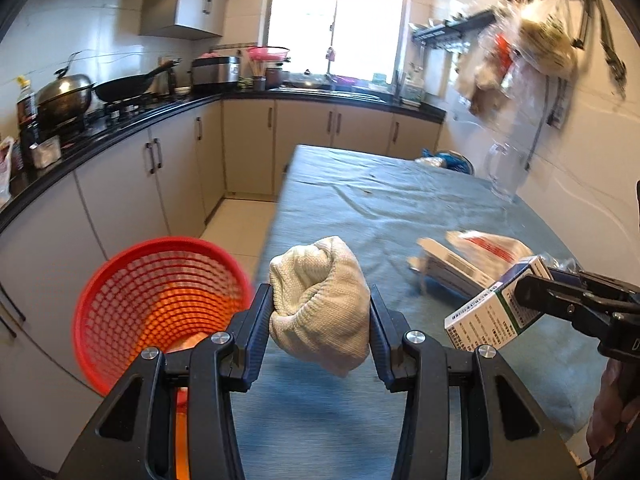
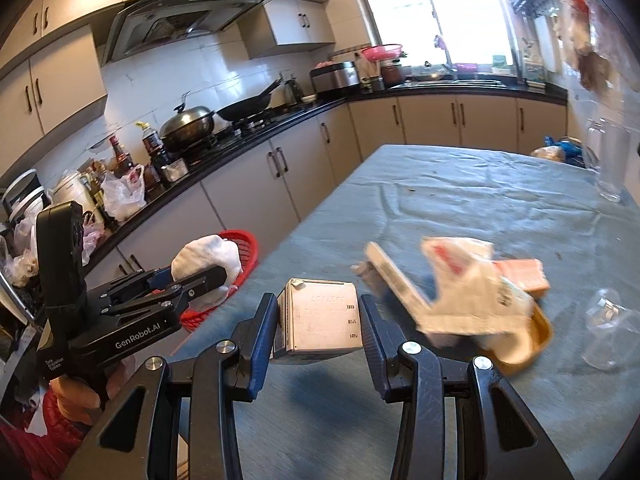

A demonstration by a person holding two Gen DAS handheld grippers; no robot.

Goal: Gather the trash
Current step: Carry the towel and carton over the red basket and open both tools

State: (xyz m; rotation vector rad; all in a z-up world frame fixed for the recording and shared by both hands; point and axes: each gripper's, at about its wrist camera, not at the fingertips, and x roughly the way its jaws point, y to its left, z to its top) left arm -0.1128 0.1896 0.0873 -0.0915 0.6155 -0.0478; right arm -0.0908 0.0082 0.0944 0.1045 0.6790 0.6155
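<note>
left claw (image 1: pixel 320 312) clamping wadded cloth (image 1: pixel 320 304) (part-open), right claw (image 2: pixel 320 324) — gripping carton (image 2: pixel 322 320)

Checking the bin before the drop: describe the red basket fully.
The red basket is a round plastic wastebasket with open lattice walls and a solid rim, glowing orange inside where light passes through. It stands on the floor beside the table's left edge, in front of the lower cabinets. Something pale lies at its bottom. In the left wrist view the left claw covers its lower part; nothing visibly touches it.

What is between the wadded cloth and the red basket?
Only one finger of the left gripper, pressed on the wadded cloth. The red basket sits just beyond it, in the left wrist view.
</note>
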